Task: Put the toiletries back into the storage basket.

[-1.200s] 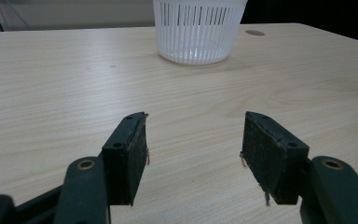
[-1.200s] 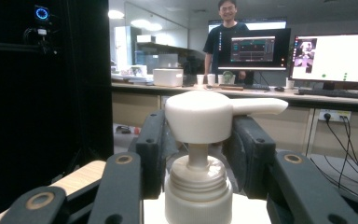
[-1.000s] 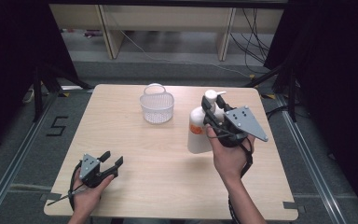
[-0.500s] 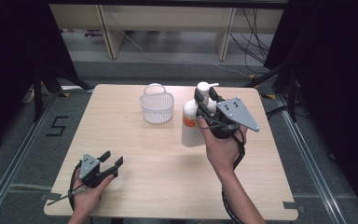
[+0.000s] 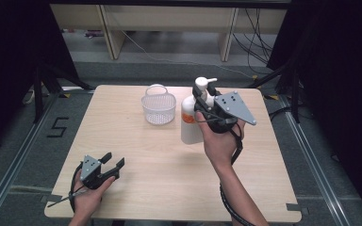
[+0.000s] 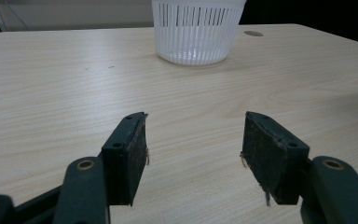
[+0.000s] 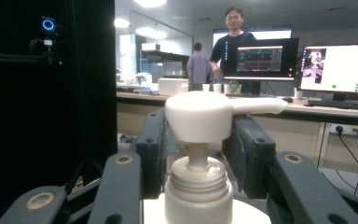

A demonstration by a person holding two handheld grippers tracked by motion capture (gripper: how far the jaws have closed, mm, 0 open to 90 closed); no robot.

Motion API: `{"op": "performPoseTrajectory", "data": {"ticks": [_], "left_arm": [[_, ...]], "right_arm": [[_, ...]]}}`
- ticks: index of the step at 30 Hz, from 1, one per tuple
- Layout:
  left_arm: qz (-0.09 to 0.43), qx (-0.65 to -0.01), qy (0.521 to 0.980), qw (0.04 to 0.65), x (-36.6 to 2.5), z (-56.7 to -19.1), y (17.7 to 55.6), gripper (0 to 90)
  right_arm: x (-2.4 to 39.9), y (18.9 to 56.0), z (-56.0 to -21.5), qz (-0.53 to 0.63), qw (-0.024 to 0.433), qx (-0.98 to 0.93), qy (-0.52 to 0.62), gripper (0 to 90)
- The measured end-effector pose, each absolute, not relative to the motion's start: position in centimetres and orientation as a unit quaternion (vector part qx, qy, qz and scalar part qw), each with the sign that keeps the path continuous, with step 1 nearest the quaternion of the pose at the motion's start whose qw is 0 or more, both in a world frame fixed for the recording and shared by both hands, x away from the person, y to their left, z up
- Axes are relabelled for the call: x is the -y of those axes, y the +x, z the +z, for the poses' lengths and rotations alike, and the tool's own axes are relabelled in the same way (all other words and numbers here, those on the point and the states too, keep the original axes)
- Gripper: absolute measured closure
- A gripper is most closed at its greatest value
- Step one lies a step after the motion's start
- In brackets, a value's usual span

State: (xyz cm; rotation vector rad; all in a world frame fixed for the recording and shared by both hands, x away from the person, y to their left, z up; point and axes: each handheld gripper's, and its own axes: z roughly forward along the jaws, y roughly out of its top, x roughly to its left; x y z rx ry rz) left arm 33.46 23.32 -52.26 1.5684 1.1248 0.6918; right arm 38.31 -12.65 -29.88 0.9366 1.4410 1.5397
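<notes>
Right tongs (image 5: 202, 101) with the pump bottle (image 5: 191, 125) clamped at its neck shifted from nearer the counter's (image 5: 136, 155) right edge toward its middle and far edge, a bit higher too. Bottle now sits closer to the white basket (image 5: 159, 108), gap between them smaller than a second ago. Right forearm reaches further in from the near edge. Bottle upright in both, grip width unchanged.

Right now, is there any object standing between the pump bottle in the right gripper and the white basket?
Nothing visible does. The right gripper is shut on the pump bottle, and only bare table lies between it and the white basket on its left in the high view.
</notes>
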Motion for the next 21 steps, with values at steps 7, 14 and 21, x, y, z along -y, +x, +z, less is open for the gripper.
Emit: {"op": "performPoseTrajectory", "data": {"ticks": [7,14,21], "left_arm": [[0.288,-0.469,0.654,0.519,-23.3,-52.3,33.5,39.5],[0.287,-0.469,0.654,0.52,-23.3,-52.2,33.5,39.5],[0.286,-0.469,0.654,0.52,-23.4,-52.2,33.5,39.5]], "right_arm": [[12.1,38.7,-29.7,0.613,0.404,-0.568,0.371,60.4],[11.5,39.4,-29.5,0.614,0.401,-0.57,0.37,60.4],[11.3,40.1,-29.3,0.616,0.406,-0.566,0.369,60.3]]}}
